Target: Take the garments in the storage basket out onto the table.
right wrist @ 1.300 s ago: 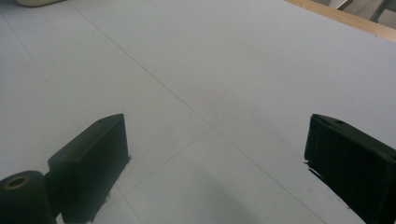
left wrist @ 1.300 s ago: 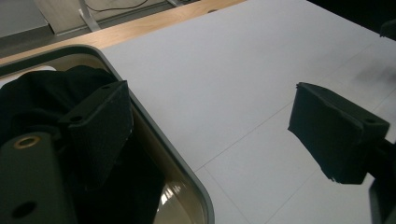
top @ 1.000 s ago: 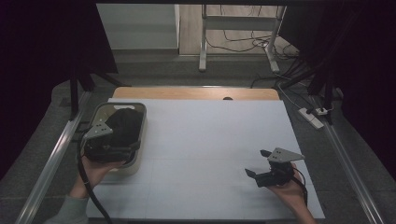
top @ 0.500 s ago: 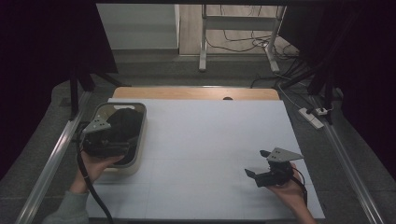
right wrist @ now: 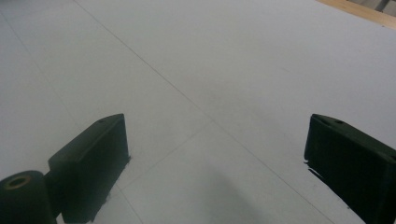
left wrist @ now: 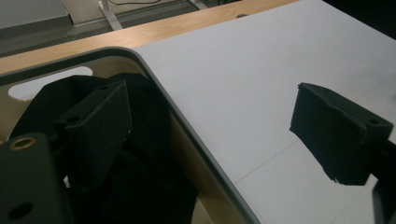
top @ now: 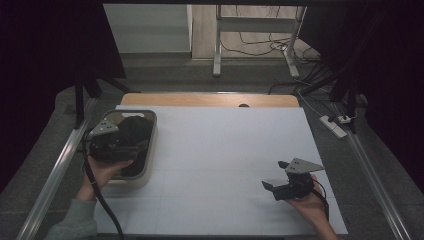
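High view: left gripper (top: 131, 145) over tray (top: 148, 174) holding black cloth (top: 137, 127); right gripper (top: 274, 180) idle on white table (top: 225, 150). Left gripper view: jaws apart, straddling the tray's rim, nothing gripped. Right gripper view: jaws apart, empty. Reach step; next, likely dip and clamp the cloth.

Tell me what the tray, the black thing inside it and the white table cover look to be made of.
Tray: likely moulded plywood or plastic, going by its pale tan inner wall, grey rim, rounded corners and cut-out handle slot.
Black thing: probably soft matte fabric; it lies in folds and shows no shine.
White table cover: seemingly a smooth matte sheet or board with faint seam lines; a wooden edge shows behind it.
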Demonstrator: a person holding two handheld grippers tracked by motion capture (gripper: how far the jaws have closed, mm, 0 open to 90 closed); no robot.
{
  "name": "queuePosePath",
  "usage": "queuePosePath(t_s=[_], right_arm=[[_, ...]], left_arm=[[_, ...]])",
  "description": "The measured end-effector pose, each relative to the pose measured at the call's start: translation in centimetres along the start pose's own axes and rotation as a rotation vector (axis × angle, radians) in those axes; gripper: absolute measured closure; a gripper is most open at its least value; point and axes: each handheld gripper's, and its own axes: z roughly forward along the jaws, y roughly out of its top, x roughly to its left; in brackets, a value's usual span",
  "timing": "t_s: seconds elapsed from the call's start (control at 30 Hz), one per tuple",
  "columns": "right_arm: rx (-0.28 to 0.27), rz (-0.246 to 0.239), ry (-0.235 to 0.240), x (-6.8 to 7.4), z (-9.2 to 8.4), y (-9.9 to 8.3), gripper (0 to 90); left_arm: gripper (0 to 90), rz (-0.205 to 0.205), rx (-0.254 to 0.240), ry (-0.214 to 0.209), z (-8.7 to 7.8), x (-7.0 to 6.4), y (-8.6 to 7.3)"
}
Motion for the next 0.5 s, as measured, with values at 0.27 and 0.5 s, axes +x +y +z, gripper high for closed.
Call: queuePosePath(t_s=[0.27, 0.5], right_arm=[[0.004, 0.001, 0.000, 0.0, 0.1, 0.0, 5.9], [0.011, 0.002, 0.000, 0.0, 0.3, -0.1, 5.9]], left_arm=[[12.2, -0.039, -0.004, 0.019, 0.1, 1.3, 0.0], [11.8, -0.051, 0.005, 0.046, 0.4, 2.5, 0.2]])
